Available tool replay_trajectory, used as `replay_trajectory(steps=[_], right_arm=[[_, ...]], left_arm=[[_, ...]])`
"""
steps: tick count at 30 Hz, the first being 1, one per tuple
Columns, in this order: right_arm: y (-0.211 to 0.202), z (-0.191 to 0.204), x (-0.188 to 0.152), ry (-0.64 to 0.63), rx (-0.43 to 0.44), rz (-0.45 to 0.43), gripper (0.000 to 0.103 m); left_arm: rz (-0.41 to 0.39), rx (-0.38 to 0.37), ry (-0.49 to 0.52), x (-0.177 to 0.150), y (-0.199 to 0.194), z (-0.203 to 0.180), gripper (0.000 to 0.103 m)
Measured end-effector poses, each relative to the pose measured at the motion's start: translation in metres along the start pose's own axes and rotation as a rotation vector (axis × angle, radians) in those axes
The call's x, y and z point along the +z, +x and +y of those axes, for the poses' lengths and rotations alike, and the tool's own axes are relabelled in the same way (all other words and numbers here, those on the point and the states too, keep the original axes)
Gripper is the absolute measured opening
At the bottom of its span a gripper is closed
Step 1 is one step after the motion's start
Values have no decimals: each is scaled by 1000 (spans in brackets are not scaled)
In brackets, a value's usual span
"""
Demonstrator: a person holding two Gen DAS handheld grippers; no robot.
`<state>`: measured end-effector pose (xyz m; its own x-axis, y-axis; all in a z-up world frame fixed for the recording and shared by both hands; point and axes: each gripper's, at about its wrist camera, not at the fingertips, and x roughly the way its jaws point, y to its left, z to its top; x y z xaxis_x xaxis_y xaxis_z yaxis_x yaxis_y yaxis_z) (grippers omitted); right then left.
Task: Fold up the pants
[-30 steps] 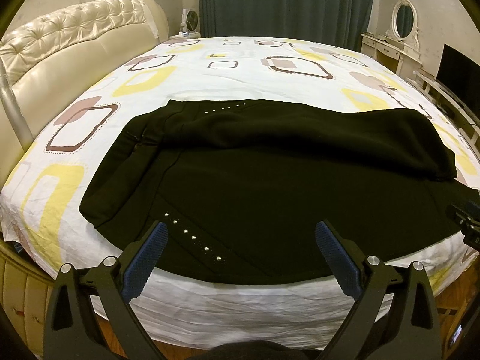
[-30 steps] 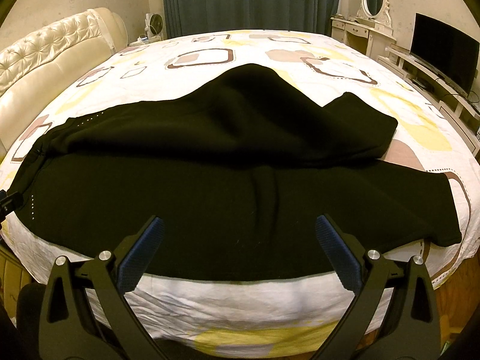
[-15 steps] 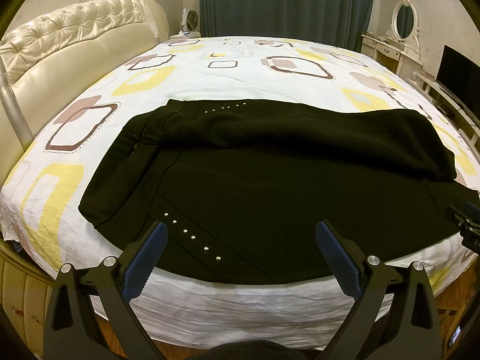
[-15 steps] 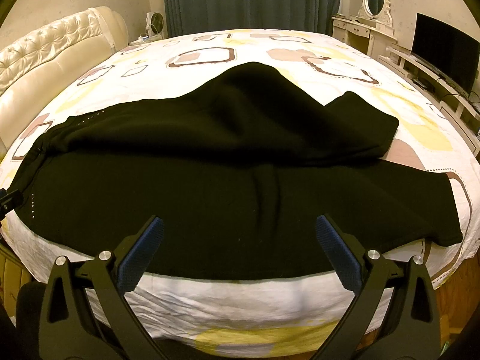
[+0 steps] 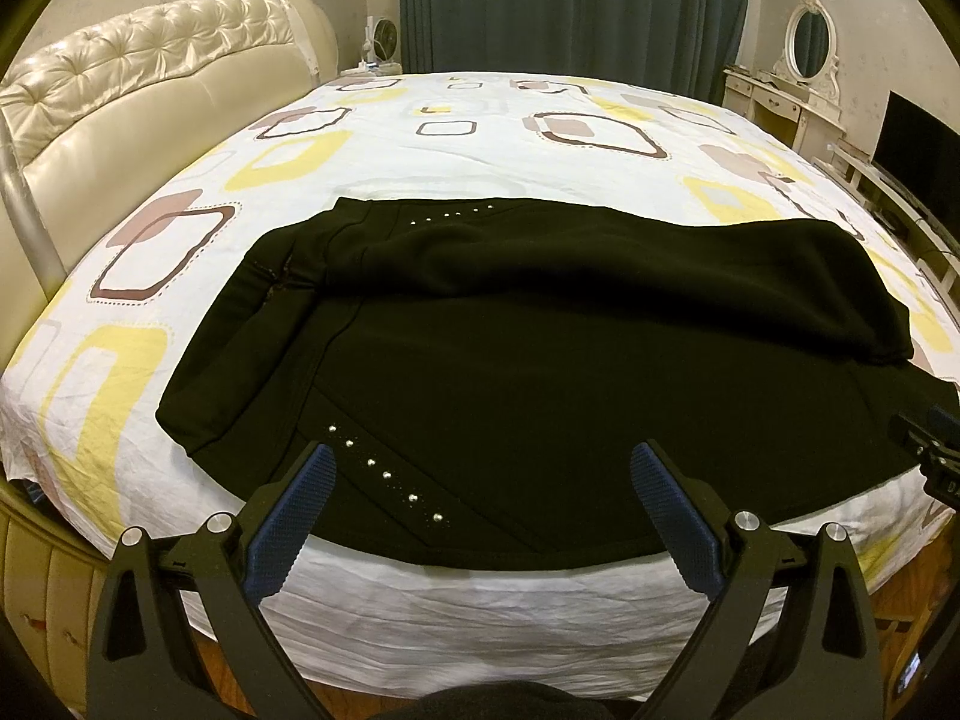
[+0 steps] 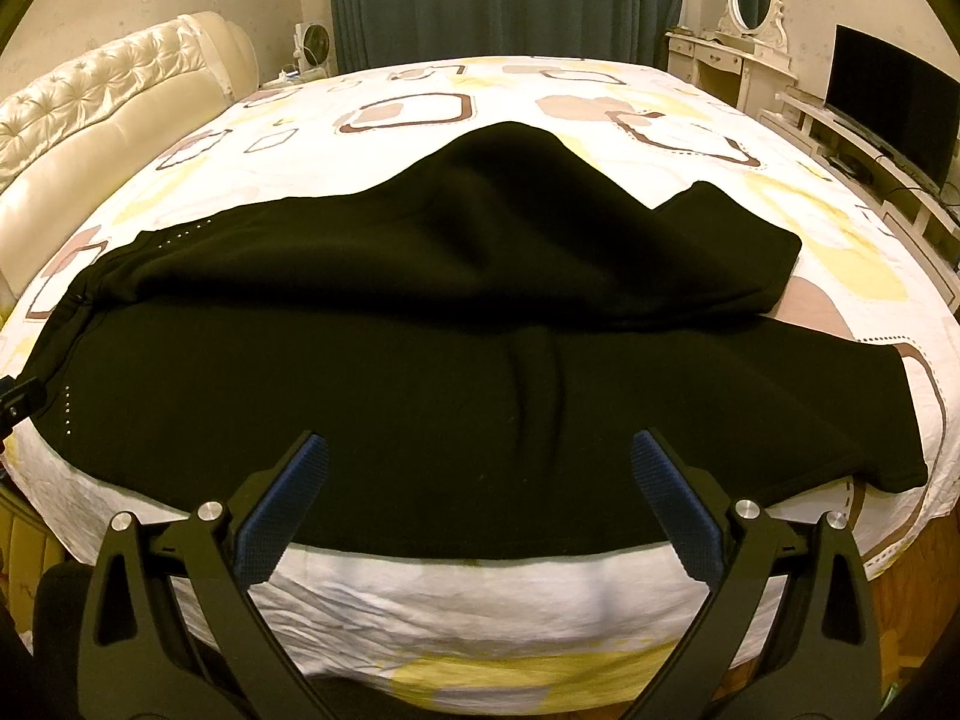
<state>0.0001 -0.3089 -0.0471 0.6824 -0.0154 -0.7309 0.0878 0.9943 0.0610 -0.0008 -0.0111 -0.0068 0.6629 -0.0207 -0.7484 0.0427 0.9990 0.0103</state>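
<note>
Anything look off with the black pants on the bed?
Yes. The black pants lie unevenly on the patterned bedsheet: the far leg is humped up and bunched, and its hem stops short of the near leg's hem. Both grippers, left and right, are open, holding nothing.

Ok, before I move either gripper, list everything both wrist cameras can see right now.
pants: one, black with small silver studs, spread across the bed's near edge, far leg bunched
bed sheet: one, white with yellow and brown squares, covering the bed
headboard: one, cream, tufted, left
curtain: dark teal, back wall
fan: one, small, white, beside curtain
dressing table with oval mirror: one, white, back right
TV: one, black, right
left gripper: open, empty, above near edge
right gripper: open, empty, above near edge
</note>
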Motion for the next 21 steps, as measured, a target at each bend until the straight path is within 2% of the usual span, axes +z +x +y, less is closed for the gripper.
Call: replay_trajectory(steps=[9,14,18,21], right_arm=[[2,0,2,-1,20,17,101],[-1,-7,9,16,67,30,101],[-15,-33,28,62,156,10,101],[-34,-79,46,125,221,-30,101]], left_arm=[[3,-4,-11,0,2,0,98],[9,-10,-10,-1,3,1,98],[11,-23,-12,-1,2,0,98],[6,-20,1,-1,1,-1,98]])
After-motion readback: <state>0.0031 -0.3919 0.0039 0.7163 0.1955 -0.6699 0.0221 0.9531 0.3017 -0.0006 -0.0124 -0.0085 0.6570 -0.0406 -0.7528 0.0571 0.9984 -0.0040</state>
